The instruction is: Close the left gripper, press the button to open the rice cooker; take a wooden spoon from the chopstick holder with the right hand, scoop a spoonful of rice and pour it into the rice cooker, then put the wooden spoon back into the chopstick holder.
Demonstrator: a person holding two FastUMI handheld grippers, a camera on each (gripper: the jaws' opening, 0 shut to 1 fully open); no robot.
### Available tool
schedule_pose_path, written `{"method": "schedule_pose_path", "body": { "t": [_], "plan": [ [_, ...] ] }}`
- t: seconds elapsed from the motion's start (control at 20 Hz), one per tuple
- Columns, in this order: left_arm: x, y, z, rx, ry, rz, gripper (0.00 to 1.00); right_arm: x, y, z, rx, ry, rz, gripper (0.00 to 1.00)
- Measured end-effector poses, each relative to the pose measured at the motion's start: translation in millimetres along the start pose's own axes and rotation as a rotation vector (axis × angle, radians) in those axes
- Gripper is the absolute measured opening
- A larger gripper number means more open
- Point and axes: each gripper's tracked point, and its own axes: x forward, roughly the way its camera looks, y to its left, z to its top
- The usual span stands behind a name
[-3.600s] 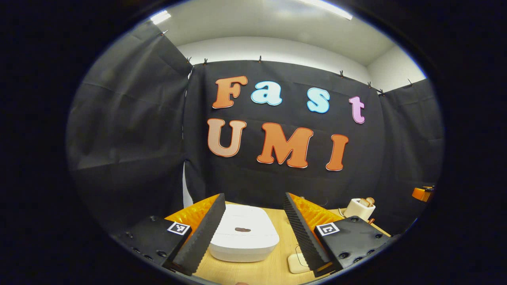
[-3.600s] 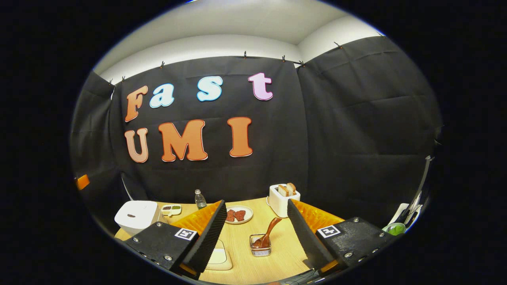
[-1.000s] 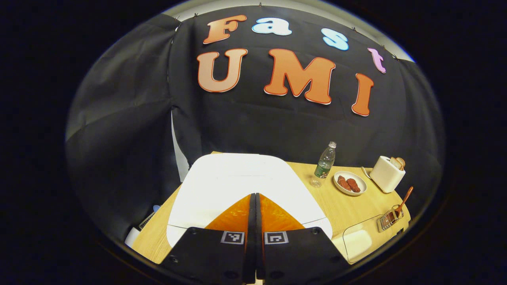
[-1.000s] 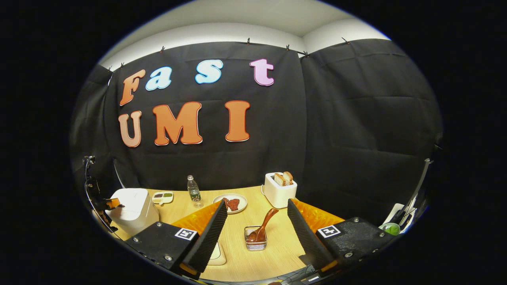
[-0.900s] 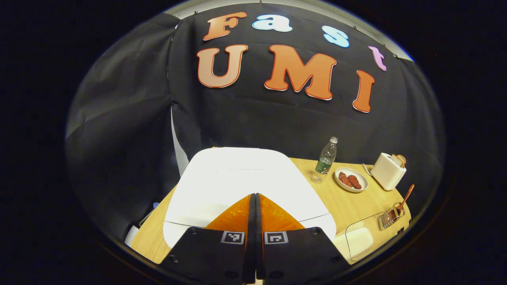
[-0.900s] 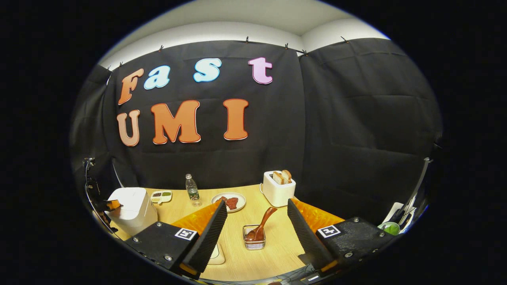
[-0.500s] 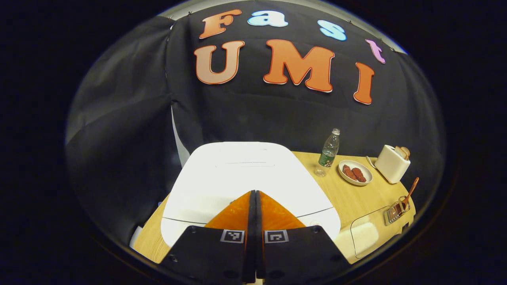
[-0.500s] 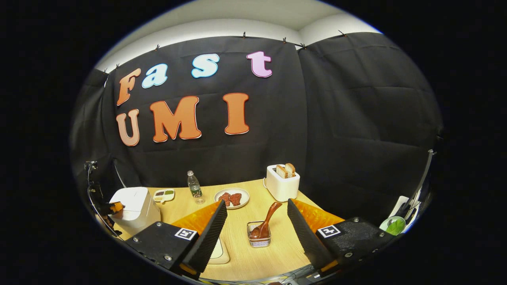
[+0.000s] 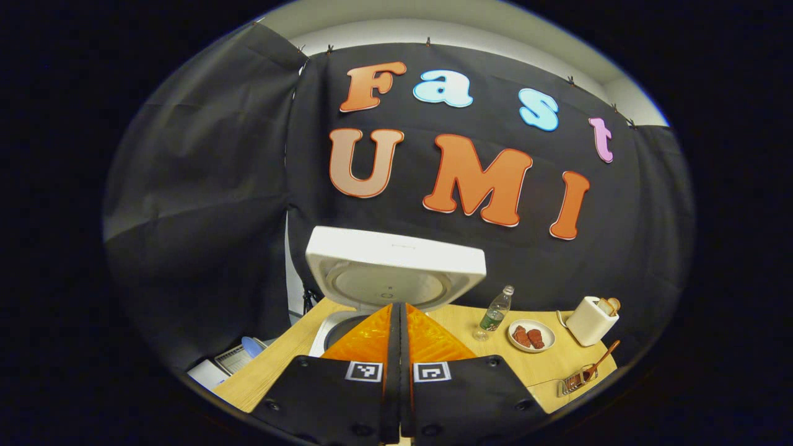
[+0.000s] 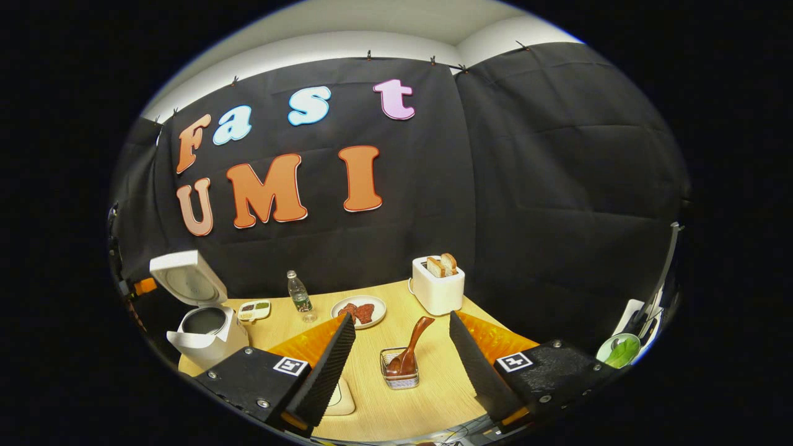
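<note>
The white rice cooker (image 9: 331, 322) stands just beyond my left gripper (image 9: 396, 308), whose fingers are pressed together with nothing between them. Its lid (image 9: 396, 266) stands raised and shows its round inner face. In the right gripper view the rice cooker (image 10: 207, 337) sits at the far left of the table with its lid (image 10: 186, 277) up and the dark pot showing. My right gripper (image 10: 401, 317) is open above the table. Ahead of it, between the fingers, a brown wooden spoon (image 10: 410, 345) leans in the wire chopstick holder (image 10: 399, 376). A clear rice container (image 10: 341, 397) peeks out beside the left finger.
On the wooden table (image 10: 433, 402) stand a water bottle (image 10: 299, 294), a plate of reddish food (image 10: 358, 310), a white toaster with bread (image 10: 438, 284) and a small sauce dish (image 10: 254, 310). A green bowl (image 10: 616, 353) sits off the table at the right.
The rice cooker's lid has sprung up from flat to upright. My left gripper, shut all along, has pulled back and tilted up. The right gripper has barely moved.
</note>
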Motion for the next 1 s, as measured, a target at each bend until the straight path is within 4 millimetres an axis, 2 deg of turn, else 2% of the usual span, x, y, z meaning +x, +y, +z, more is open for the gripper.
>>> {"method": "schedule_pose_path", "body": {
  "t": [0.25, 0.35, 0.6, 0.75, 0.8, 0.85, 0.9, 1.0],
  "plan": [
    [-37, 0, 26, 0.026, -0.035, 0.005, 0.05, 24, -12, -10, 0.028, 0.023, 0.001, 0.95],
    [-50, -2, 34, 0.026, -0.044, 0.002, 0.05, 40, -14, -23, 0.034, 0.056, 0.015, 0.95],
    [-81, 11, 44, 0.045, -0.055, 0.053, 0.06, 88, -16, -60, 0.072, 0.152, 0.052, 0.94],
    [-94, 22, 46, 0.064, -0.070, 0.096, 0.28, 121, -17, -86, 0.120, 0.228, 0.061, 0.94],
    [-99, 24, 47, 0.059, -0.073, 0.109, 0.30, 131, -17, -91, 0.141, 0.249, 0.066, 0.95],
    [-104, 27, 46, 0.048, -0.071, 0.119, 0.25, 142, -17, -96, 0.157, 0.269, 0.068, 0.95],
    [-107, 28, 45, 0.035, -0.068, 0.117, 0.25, 150, -15, -102, 0.169, 0.290, 0.071, 0.95],
    [-112, 30, 40, 0.006, -0.057, 0.125, 0.63, 170, -17, -112, 0.168, 0.321, 0.066, 0.95]
  ]
}}
